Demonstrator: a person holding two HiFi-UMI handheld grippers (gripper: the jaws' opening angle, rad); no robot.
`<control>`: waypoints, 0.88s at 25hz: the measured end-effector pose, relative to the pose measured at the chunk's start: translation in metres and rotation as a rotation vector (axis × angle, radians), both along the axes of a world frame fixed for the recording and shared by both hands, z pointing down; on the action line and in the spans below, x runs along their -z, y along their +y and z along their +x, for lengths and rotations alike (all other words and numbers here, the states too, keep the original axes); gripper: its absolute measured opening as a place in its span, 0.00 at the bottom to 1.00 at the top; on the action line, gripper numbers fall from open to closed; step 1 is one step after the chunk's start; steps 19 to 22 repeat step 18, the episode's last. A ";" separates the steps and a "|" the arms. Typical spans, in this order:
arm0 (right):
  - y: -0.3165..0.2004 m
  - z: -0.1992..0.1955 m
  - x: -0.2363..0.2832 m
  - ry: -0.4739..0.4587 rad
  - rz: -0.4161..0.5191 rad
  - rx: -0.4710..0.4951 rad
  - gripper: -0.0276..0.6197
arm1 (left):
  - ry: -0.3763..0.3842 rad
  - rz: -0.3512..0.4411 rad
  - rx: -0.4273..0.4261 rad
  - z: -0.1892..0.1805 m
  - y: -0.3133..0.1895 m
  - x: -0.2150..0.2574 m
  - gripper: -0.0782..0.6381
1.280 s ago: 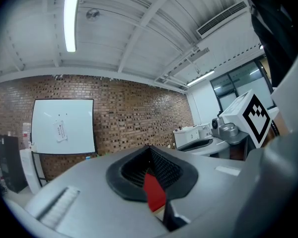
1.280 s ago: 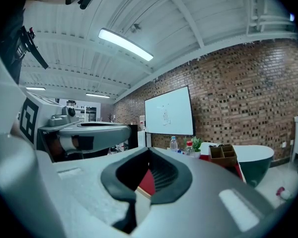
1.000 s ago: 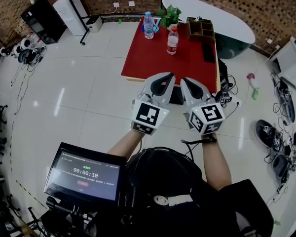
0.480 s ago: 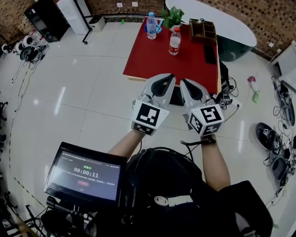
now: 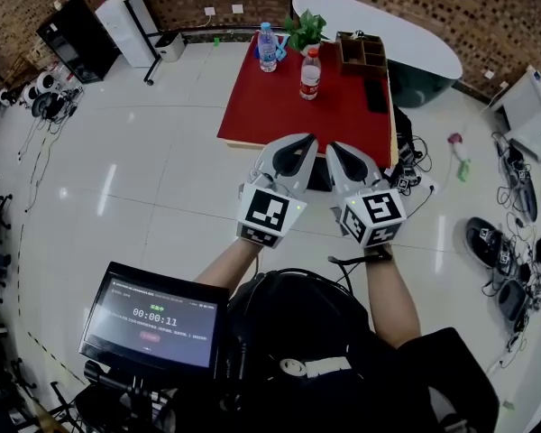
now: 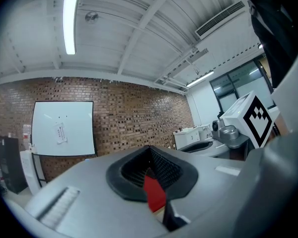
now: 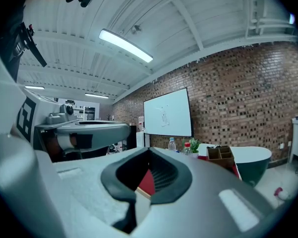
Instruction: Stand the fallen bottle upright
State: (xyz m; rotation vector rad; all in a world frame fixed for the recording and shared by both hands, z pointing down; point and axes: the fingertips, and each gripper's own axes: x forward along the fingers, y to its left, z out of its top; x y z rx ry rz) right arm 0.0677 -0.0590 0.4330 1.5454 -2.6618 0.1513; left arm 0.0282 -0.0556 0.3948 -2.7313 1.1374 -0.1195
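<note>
i count two upright bottles, a blue-capped bottle and a red-capped bottle; one wooden organizer, contents unclear. left gripper and right gripper are closed, empty.

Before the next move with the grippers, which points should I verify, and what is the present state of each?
1. Left gripper empty: ok, jaws shut on nothing.
2. Right gripper empty: ok, also shut.
3. Fallen bottle in sight: not ok; the blue-label bottle and the red-label bottle both stand upright.
4. Bottles close to the grippers: not ok; they stand at the far end of the red table.
5. Bare table space: ok.
</note>
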 end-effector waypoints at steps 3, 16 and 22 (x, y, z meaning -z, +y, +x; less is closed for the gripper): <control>0.000 0.004 0.000 -0.002 0.003 -0.005 0.05 | 0.003 0.001 -0.003 0.003 0.000 0.000 0.11; 0.004 0.005 0.001 0.002 0.007 -0.005 0.05 | 0.009 -0.011 -0.002 0.004 0.004 -0.001 0.11; 0.004 0.002 0.000 0.000 0.006 -0.001 0.05 | 0.015 -0.010 0.003 0.000 0.004 -0.001 0.11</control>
